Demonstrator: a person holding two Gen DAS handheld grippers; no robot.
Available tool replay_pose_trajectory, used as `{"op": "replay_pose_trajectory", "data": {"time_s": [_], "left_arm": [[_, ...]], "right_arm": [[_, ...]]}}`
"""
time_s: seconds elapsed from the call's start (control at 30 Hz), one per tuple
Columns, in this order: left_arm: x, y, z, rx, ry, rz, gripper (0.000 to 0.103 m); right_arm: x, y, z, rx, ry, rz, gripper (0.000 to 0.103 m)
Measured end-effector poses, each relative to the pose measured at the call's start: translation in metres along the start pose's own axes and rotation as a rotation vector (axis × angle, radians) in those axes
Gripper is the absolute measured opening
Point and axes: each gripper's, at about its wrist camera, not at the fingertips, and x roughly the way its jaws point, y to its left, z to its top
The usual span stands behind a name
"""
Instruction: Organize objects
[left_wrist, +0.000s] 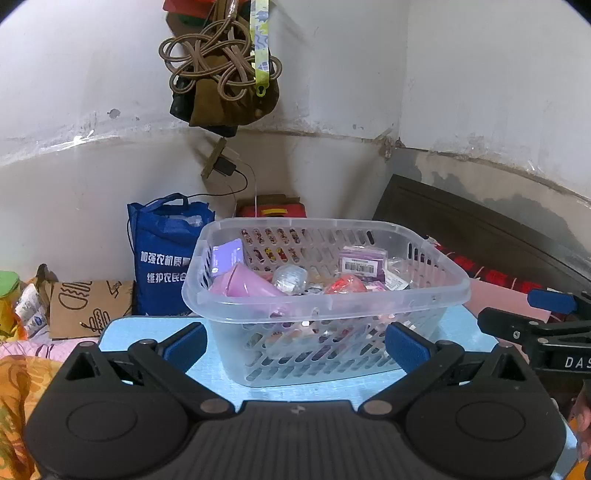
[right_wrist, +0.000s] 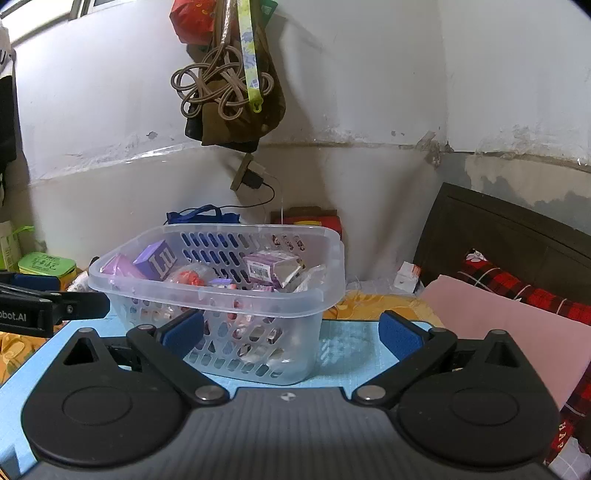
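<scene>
A clear plastic basket (left_wrist: 325, 299) stands on a light blue mat (left_wrist: 122, 332). It holds several small items: a purple cup (left_wrist: 243, 284), purple boxes (left_wrist: 364, 260), a red wrapped item (left_wrist: 347, 284) and a clear round piece (left_wrist: 290, 277). My left gripper (left_wrist: 295, 347) is open and empty, its blue pads either side of the basket's near wall. My right gripper (right_wrist: 291, 336) is open and empty in front of the basket (right_wrist: 221, 295), which sits left of centre there. Each gripper shows at the edge of the other's view.
A blue shopping bag (left_wrist: 162, 254) and a red box (left_wrist: 273, 210) stand behind the basket against the white wall. A brown bag with coiled cord (left_wrist: 221, 74) hangs above. A cardboard piece (left_wrist: 88, 306) lies left. A dark headboard (right_wrist: 509, 236), pink pillow (right_wrist: 517, 325) and plaid cloth are right.
</scene>
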Motion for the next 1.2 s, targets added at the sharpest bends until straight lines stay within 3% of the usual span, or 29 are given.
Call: {"op": "replay_pose_trajectory", "data": {"time_s": [1.2], "left_arm": [[0.0002, -0.0062, -0.0014, 0.014, 0.008, 0.000, 0.103]], "right_arm": [[0.0014, 0.0032, -0.0038, 0.004, 0.016, 0.012, 0.103]]}}
